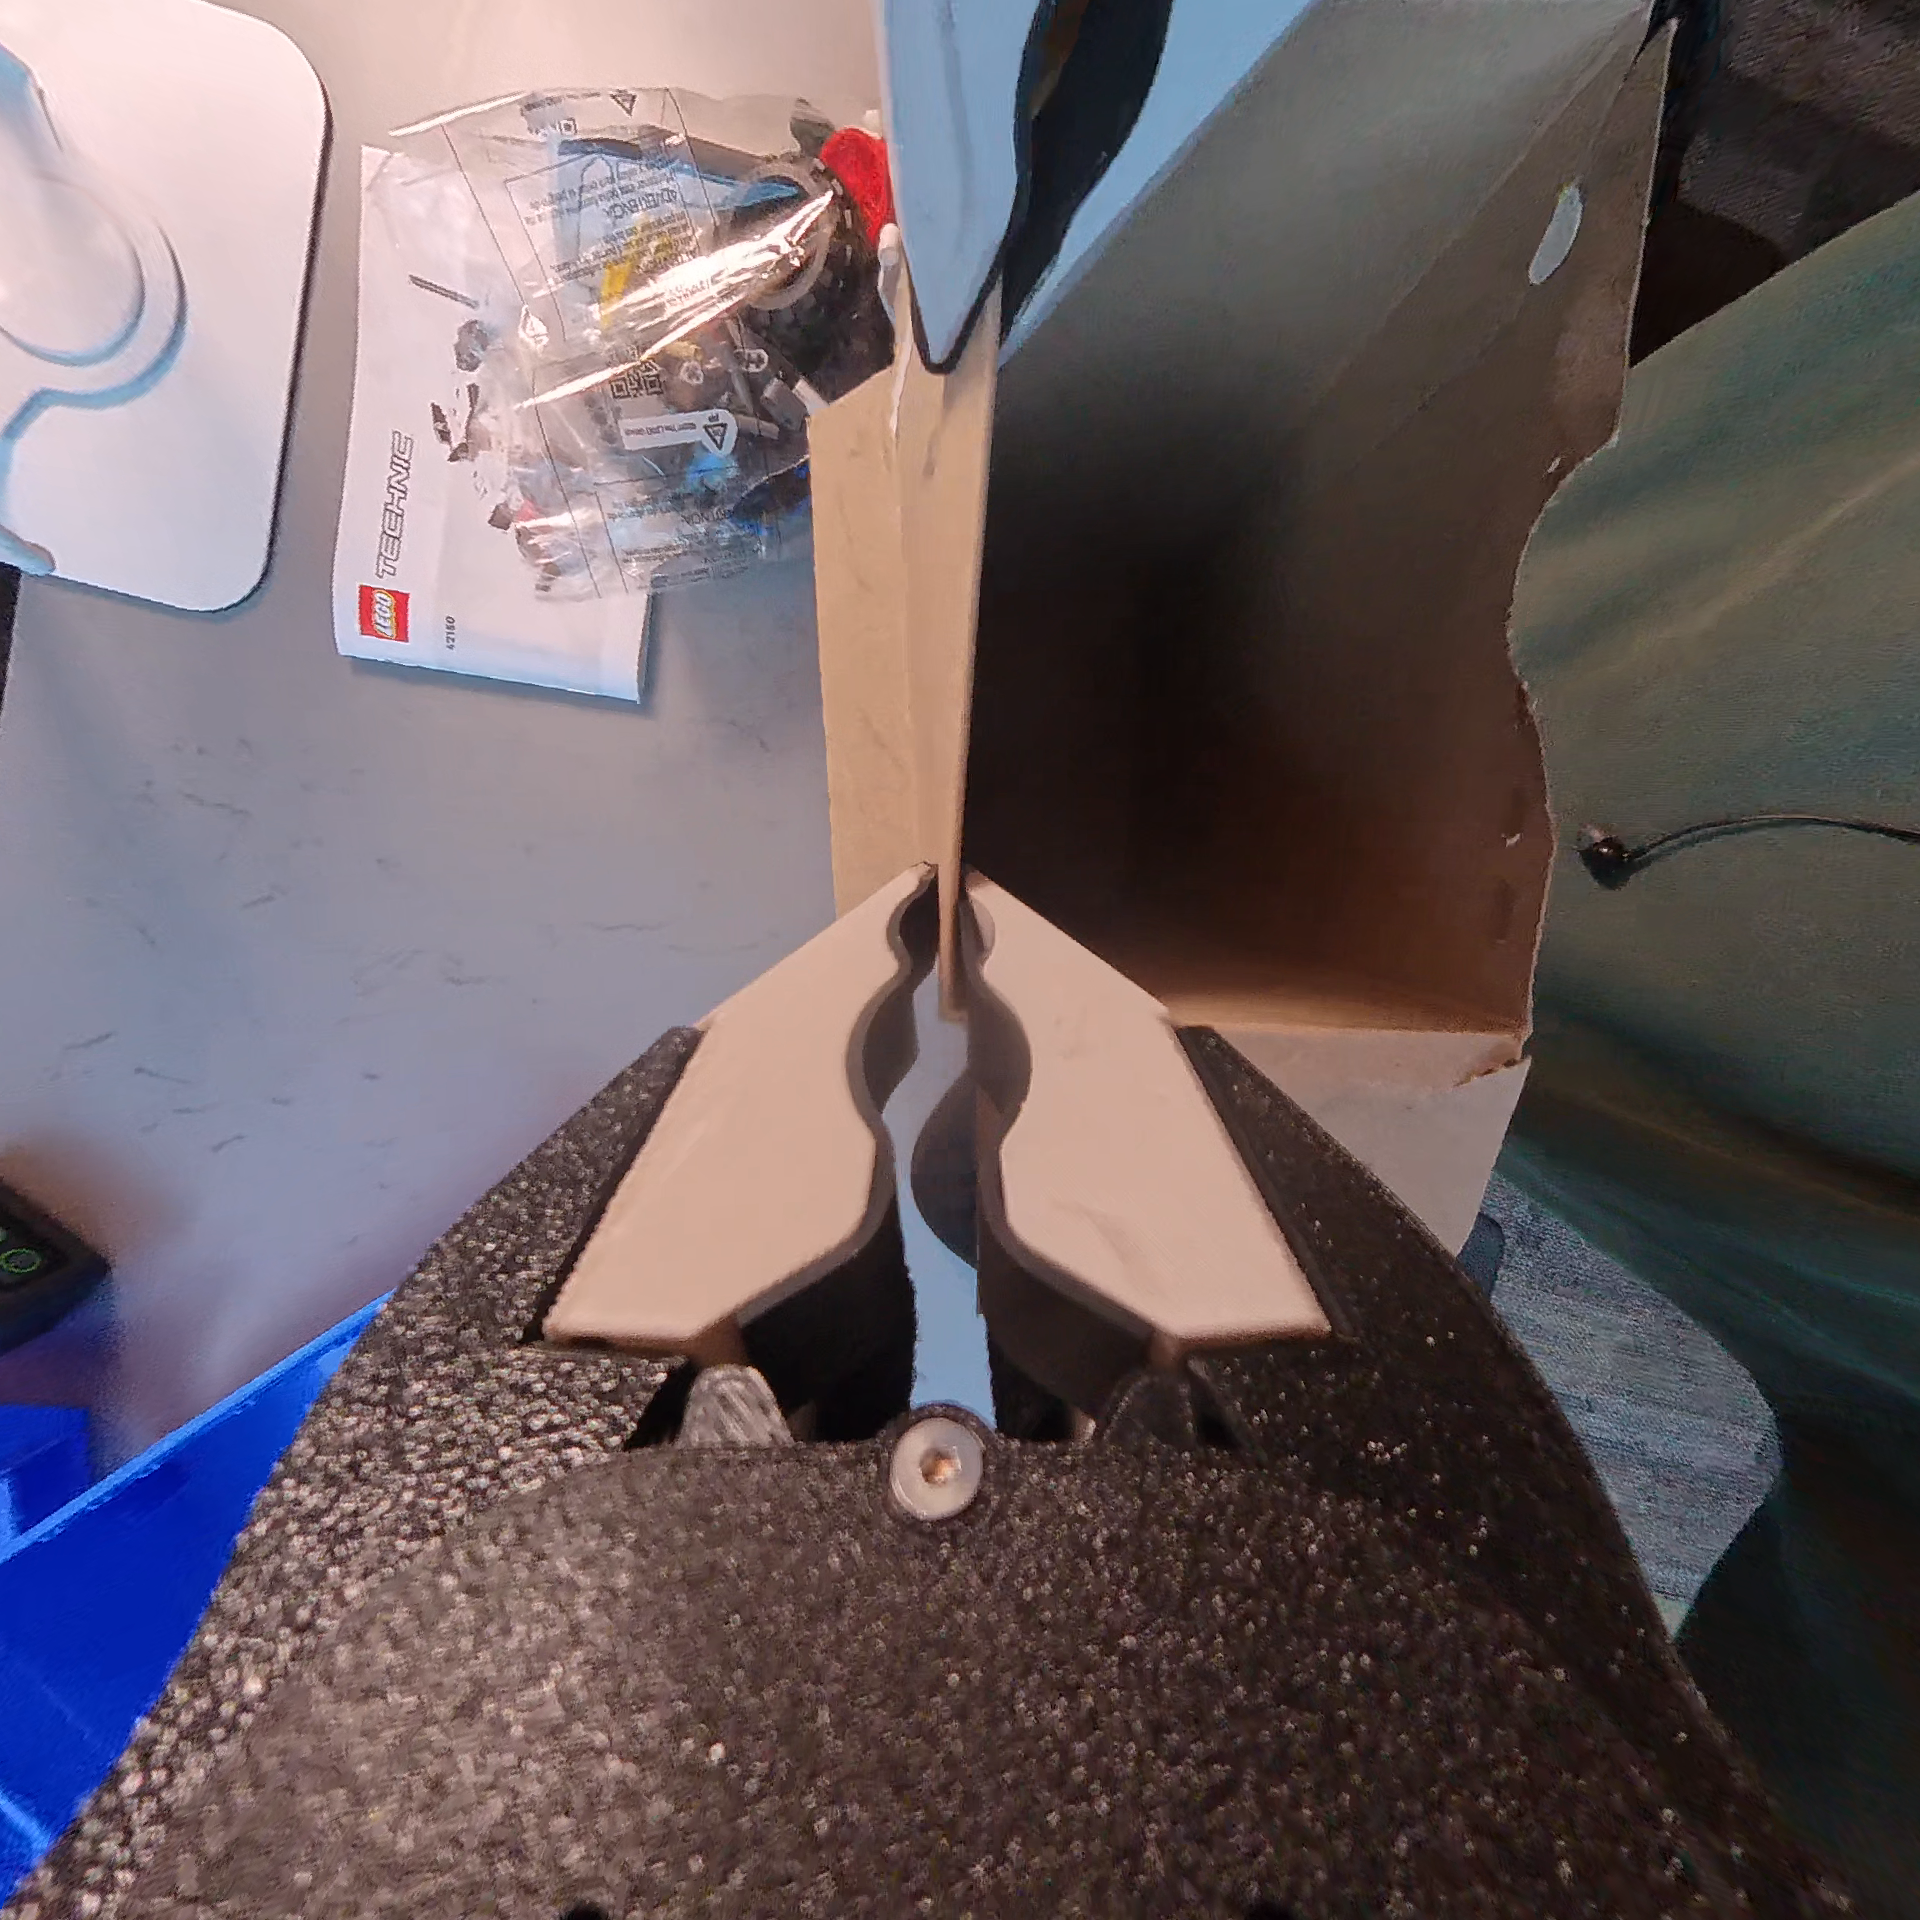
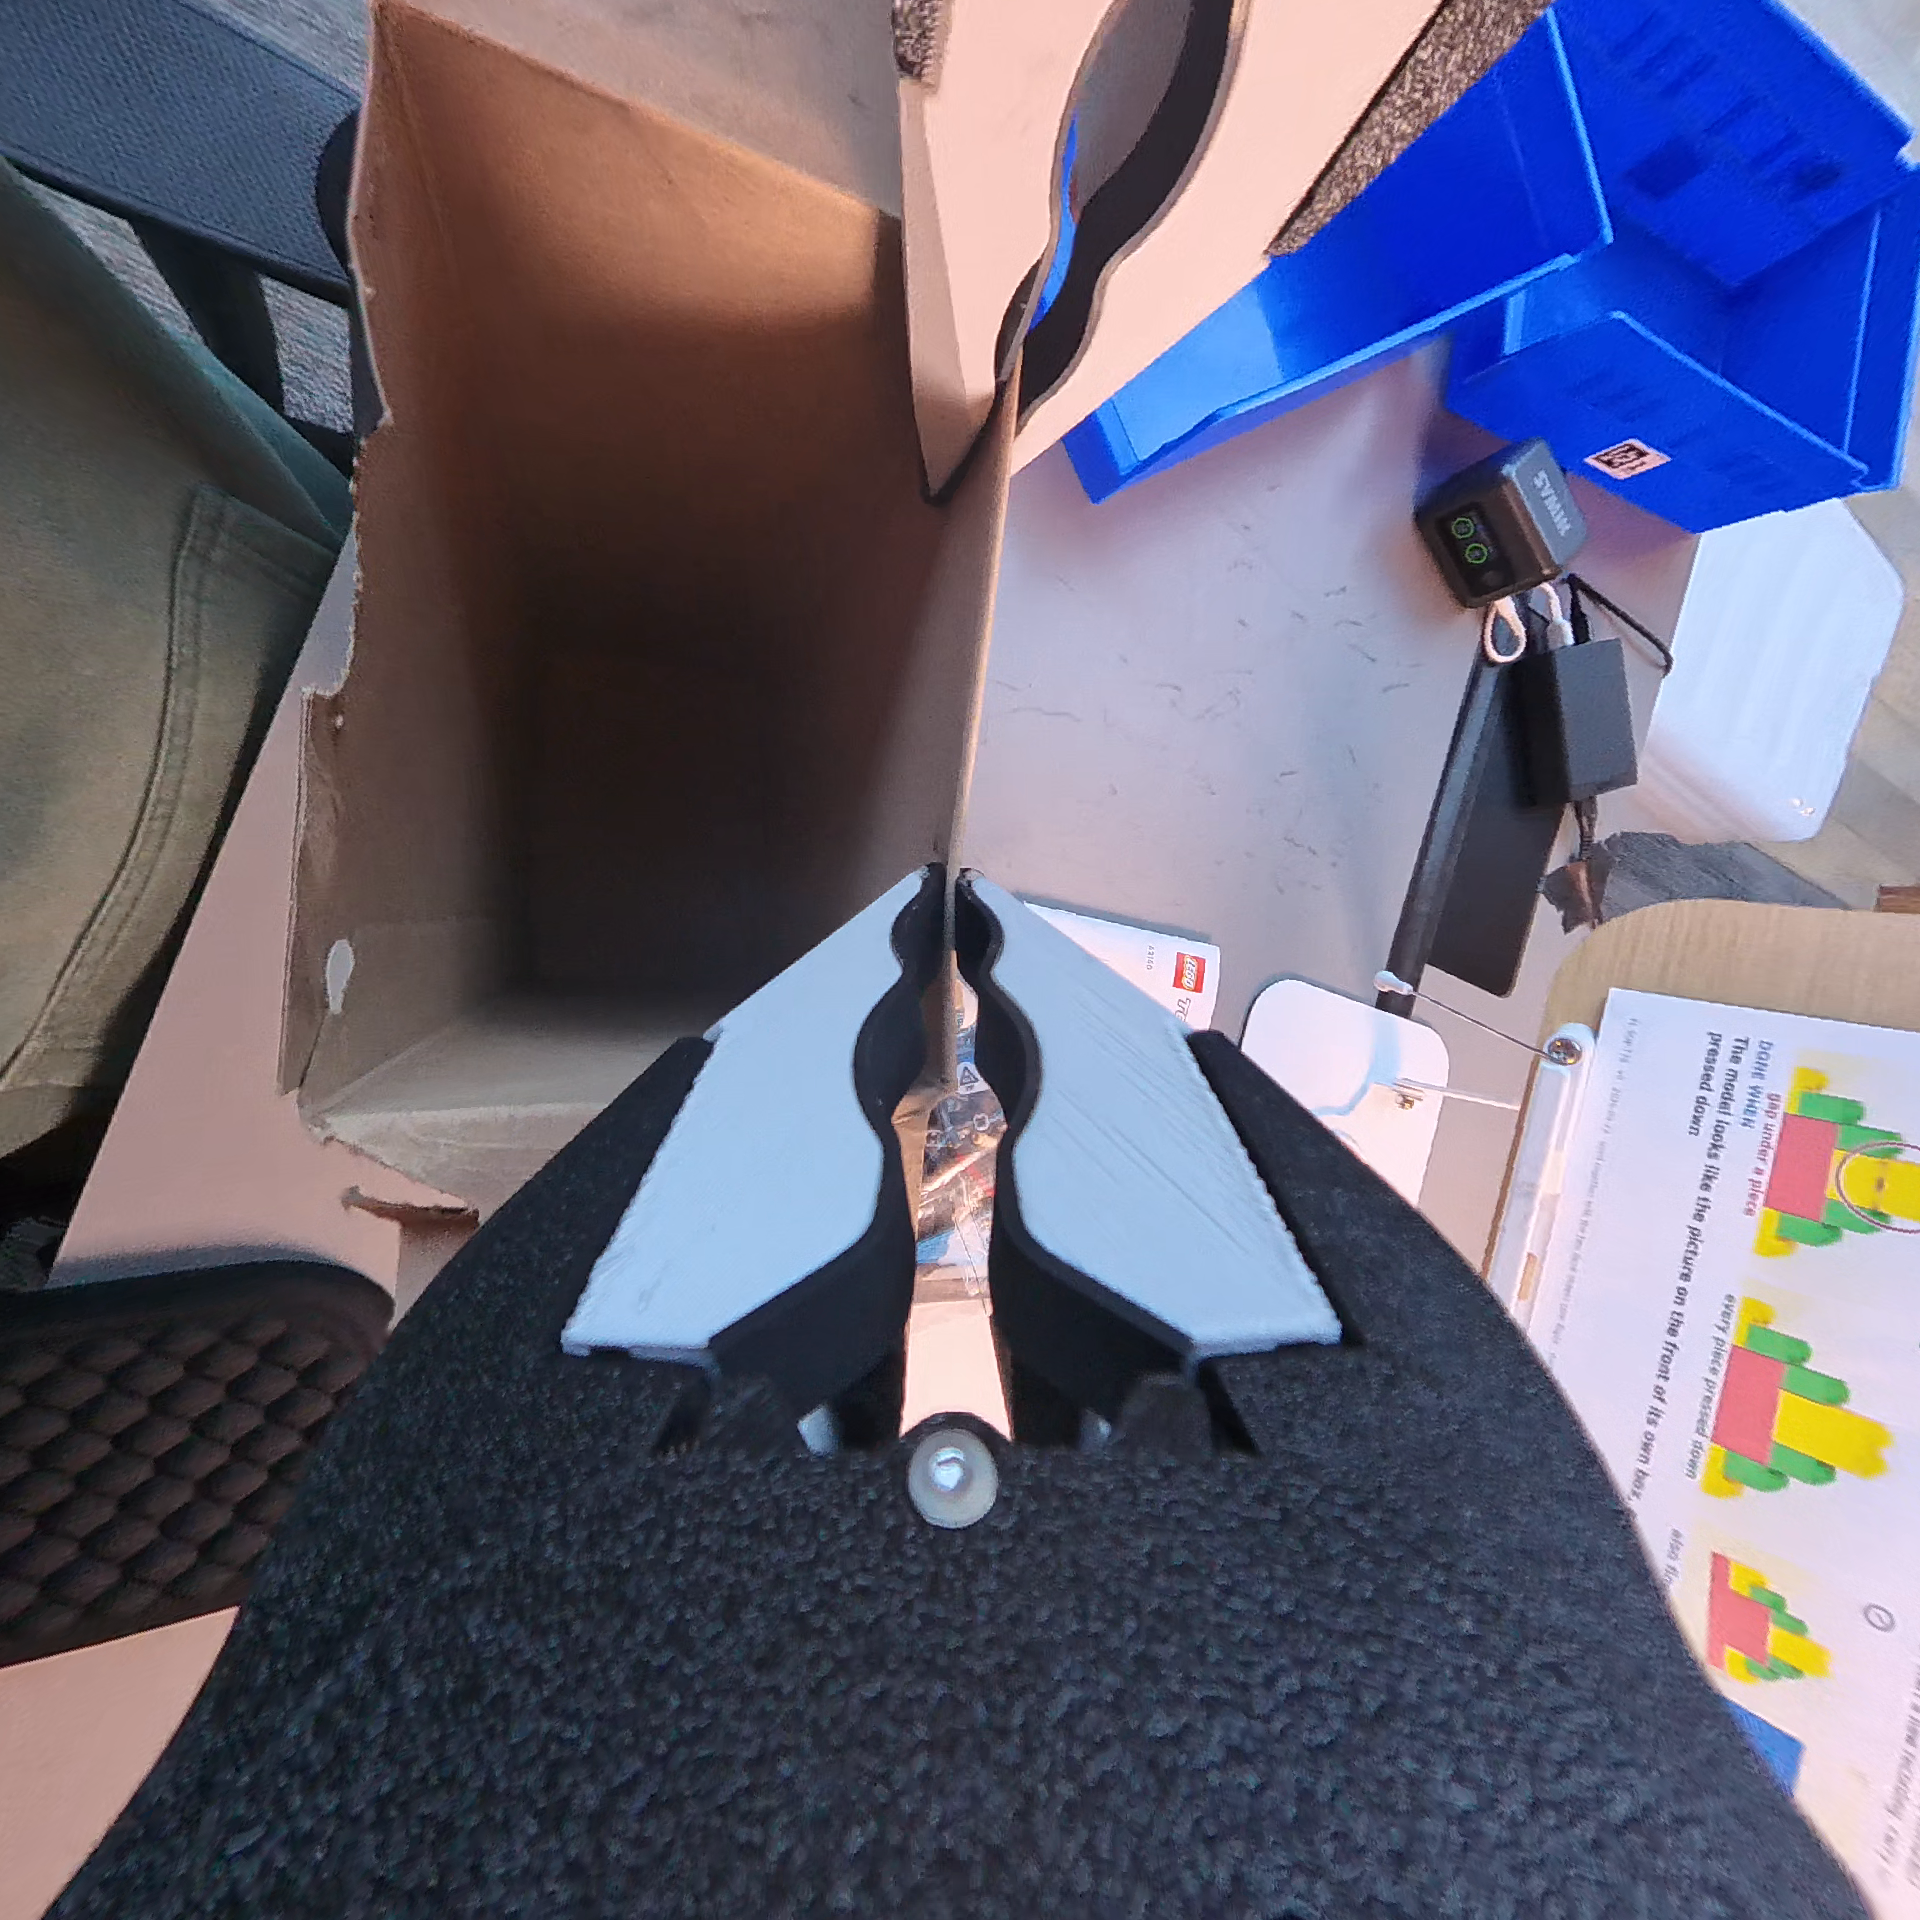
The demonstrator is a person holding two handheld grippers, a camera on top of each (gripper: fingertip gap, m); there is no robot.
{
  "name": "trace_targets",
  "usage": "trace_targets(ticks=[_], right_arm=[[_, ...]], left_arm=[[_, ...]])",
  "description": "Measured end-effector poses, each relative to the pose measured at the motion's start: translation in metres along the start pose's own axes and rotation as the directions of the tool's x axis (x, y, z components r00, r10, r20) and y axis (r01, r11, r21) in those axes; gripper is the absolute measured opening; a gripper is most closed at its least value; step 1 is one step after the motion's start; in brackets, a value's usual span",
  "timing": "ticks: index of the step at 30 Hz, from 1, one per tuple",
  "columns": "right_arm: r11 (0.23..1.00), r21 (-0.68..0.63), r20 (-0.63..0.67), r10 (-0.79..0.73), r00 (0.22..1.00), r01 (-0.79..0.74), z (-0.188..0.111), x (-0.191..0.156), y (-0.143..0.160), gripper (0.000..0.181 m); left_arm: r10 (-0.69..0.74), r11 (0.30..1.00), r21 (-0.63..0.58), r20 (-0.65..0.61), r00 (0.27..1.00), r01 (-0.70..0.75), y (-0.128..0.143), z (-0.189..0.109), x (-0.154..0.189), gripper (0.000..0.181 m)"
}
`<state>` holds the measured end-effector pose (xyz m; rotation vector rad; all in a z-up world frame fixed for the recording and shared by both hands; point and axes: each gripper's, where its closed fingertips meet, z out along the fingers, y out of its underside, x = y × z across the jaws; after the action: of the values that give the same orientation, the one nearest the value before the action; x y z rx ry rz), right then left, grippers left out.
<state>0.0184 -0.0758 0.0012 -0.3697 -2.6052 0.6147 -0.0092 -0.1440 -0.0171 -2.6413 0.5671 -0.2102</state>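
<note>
Free room and obstacles. The open box [image 1: 1247, 675] shows a bare interior with no contents visible; its torn rim bounds the opening. Each tool, left [image 1: 948, 883] and right [image 2: 951, 878], is closed on a box wall, which occupies its gap. On the table [image 1: 416, 883], a parts bag [image 1: 665, 343] lying on a booklet [image 1: 416, 582] blocks the area left of the box; bare surface lies nearer. Blue bins [image 2: 1558, 260], a small black device [image 2: 1496, 525] and an instruction sheet [image 2: 1745, 1299] crowd the other side.
</note>
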Motion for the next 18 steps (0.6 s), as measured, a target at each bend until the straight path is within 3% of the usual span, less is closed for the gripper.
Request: trace_targets(ticks=[7,8,10,14,18], right_arm=[[0.992,0.121,-0.183,0.044,0.982,-0.022,-0.011,0.029,0.003,0.004],[0.985,0.169,-0.233,0.058,0.971,-0.019,-0.019,0.035,-0.001,0.004],[0.950,0.313,-0.327,0.115,0.938,-0.007,-0.049,0.046,-0.015,0.022],[0.896,0.443,-0.487,0.219,0.846,0.023,-0.102,0.047,-0.005,0.042],[0.852,0.523,-0.546,0.352,0.761,-0.019,-0.117,0.018,0.040,0.036]], left_arm=[[-0.034,0.999,0.013,0.032,0.999,0.034,-0.008,0.001,-0.029,0.007],[-0.048,0.999,0.020,0.036,0.998,0.047,-0.009,0.001,-0.033,0.011],[-0.071,0.995,0.075,0.026,0.997,0.069,-0.016,-0.002,-0.037,0.020],[-0.061,0.951,0.305,0.008,0.998,0.055,-0.030,-0.028,-0.036,0.042],[-0.030,0.817,0.576,0.076,0.997,-0.019,-0.024,-0.066,-0.022,0.064]])
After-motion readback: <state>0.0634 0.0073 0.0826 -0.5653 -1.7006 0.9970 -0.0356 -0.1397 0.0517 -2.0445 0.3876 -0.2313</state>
